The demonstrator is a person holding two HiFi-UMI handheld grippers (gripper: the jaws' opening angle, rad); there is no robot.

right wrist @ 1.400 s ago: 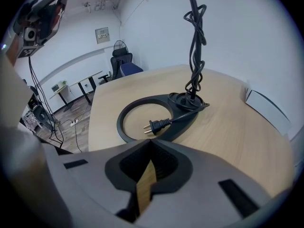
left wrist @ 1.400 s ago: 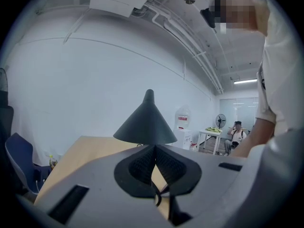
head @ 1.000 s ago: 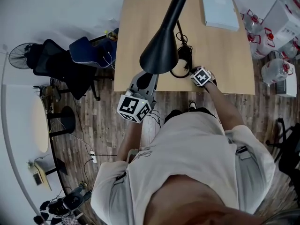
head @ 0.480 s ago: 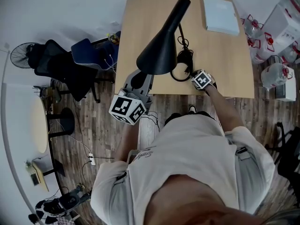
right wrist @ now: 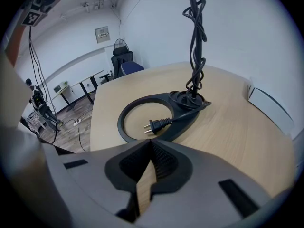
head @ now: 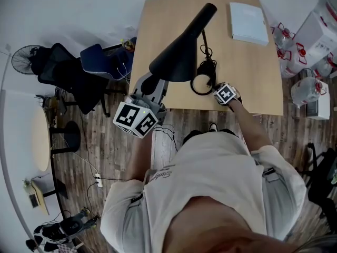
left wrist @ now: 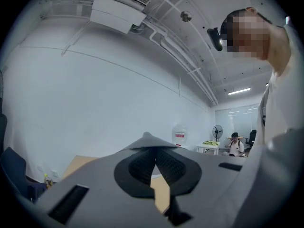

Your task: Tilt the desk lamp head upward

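Wooden counter (head: pixel 253 67) carries the lamp. Left gripper (left wrist: pixel 154 165) jaws pressed together, empty, aimed up under the lamp head (head: pixel 176 57) — probably levering it upward; contact hidden by the head itself. Right gripper (right wrist: pixel 151 158) jaws also closed on nothing, just short of the lamp base (right wrist: pixel 185 123) — likely steadying it; touch unclear.

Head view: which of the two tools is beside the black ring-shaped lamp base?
The right tool, at the black ring-shaped lamp base; the left tool is raised by the black cone lampshade.
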